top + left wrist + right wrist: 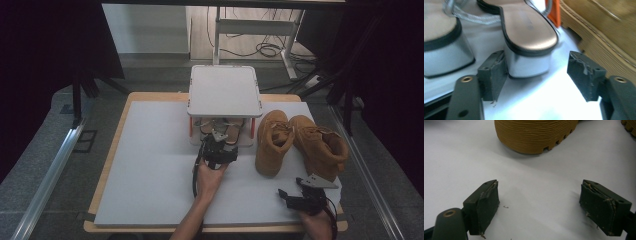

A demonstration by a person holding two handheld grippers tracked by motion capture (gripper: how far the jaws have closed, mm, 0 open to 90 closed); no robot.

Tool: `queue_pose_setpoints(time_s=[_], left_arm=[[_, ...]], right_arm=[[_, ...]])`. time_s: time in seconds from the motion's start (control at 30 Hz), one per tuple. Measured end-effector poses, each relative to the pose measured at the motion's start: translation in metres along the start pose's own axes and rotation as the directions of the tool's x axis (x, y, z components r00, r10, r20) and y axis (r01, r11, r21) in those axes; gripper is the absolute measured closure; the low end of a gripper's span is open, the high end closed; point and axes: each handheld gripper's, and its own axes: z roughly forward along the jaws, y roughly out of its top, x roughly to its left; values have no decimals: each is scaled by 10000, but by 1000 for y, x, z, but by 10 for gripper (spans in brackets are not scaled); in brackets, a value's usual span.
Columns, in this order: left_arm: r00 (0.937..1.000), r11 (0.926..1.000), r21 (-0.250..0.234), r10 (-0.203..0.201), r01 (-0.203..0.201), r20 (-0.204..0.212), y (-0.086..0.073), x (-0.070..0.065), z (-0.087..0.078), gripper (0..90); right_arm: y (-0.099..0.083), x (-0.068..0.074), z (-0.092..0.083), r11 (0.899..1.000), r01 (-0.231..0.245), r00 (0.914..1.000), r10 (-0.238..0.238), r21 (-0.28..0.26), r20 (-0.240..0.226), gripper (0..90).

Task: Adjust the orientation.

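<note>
Metallic silver block heels mark the pair of sandals [529, 30] on the lower shelf of a small white rack [225, 92] at the far middle of the tabletop [150, 175]. The left gripper [216, 142] reaches in at that shelf, its jaws spread with the nearer sandal's heel [527, 63] between them; one pad sits just beside the heel's side and the other stands well clear, so nothing is gripped yet. The step in hand looks like taking hold of that sandal; the next move calls for centring on the heel and closing on its smooth, flat sides. Insoles are satiny and rose-toned, edged in black.

Right of the rack stand two tan suede boots [300, 142] with ribbed, lugged soles [536, 135]. The right gripper [295, 192] rests near the front right corner, jaws wide and empty, facing a boot sole across bare white tabletop.
</note>
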Motion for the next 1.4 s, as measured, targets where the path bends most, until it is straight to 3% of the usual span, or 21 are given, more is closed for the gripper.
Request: queue_pose_setpoints(time_s=[0.1, 0.2, 0.4, 0.6, 0.83, 1.4], left_arm=[[9987, 9998, 19, 181, -182, 482, -5, 2, -6, 389], [9969, 9986, 72, 512, -518, 604, -9, 2, -10, 473], [9955, 9969, 164, 765, -775, 560, -12, 6, -11, 685], [9926, 9939, 165, 1080, -1090, 548, -9, 5, -7, 837], [9906, 9904, 338, 1333, -1344, 310, -5, 1, 2, 860], [9883, 9880, 357, 1495, -1505, 286, 3, -2, 10, 890]], right_arm=[[0, 0, 0, 10000, -3, 10000, 3, 0, 2, 156], [0, 0, 0, 10000, -10, 10000, 10, 5, 0, 156], [0, 0, 0, 10000, 3, 10000, -3, 4, 2, 156], [0, 0, 0, 10000, -7, 10000, 7, 6, -3, 156], [0, 0, 0, 10000, -1, 10000, 1, 1, -2, 156], [0, 0, 0, 10000, -13, 10000, 13, 3, -6, 156]])
